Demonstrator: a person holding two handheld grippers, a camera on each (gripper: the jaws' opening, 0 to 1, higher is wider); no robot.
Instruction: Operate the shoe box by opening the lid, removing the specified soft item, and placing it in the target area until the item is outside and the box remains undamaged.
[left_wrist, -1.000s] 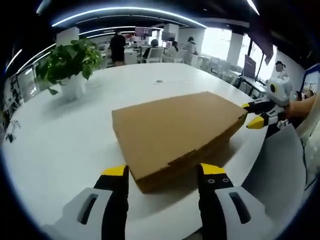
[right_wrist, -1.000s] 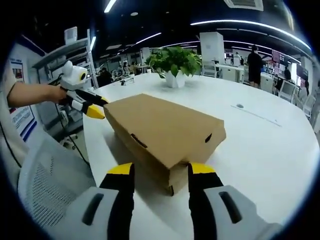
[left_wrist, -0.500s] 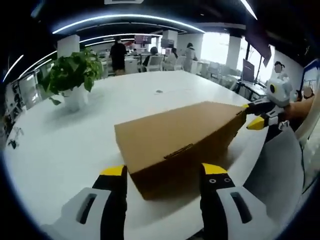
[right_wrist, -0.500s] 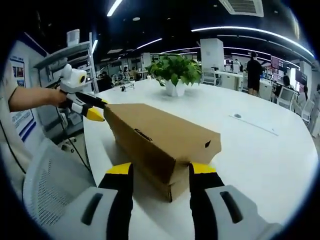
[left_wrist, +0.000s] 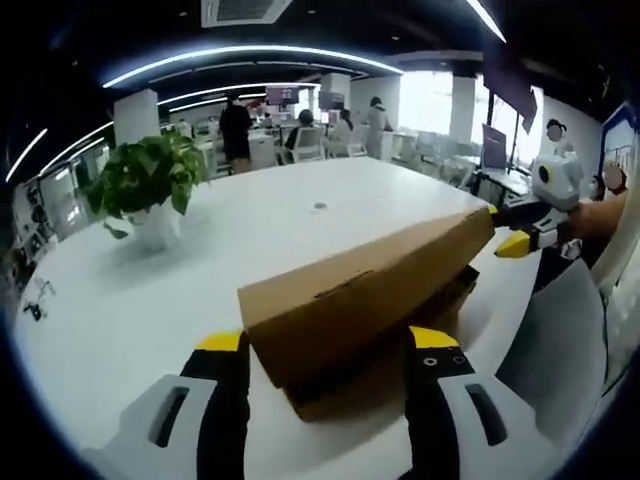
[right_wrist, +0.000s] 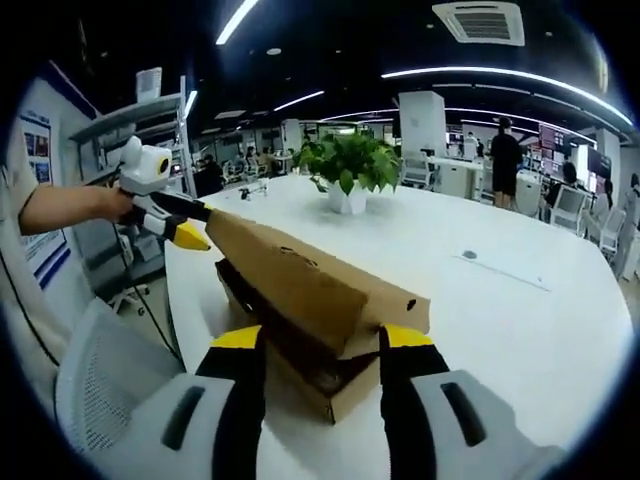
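Item: cardboard shoe box (left_wrist: 375, 300), brown, lying on the white table (left_wrist: 150, 300) at the near edge, between the two grippers.

Lid (right_wrist: 300, 280): hinged on its far long side, near edge raised, a dark gap showing above the base (right_wrist: 330, 385). Contents too dark to make out.

Handling, as judged: thin corrugated board, light, stiff across its panels but easily creased at edges and hinge. Lift by the lid's end corners, evenly at both ends, without twisting; the soft item should yield to a gentle pinch.

Left gripper (left_wrist: 328, 342): jaws spread, flanking one end of the box, whether touching cannot be told. Right gripper (right_wrist: 312, 338): jaws spread likewise at the opposite end.

Change: one second ago the lid lay flat and shut; half a second ago it tilted slightly; now the gap is plainly open.

Also present: potted plant (right_wrist: 348, 165), mesh chair (right_wrist: 95, 385).
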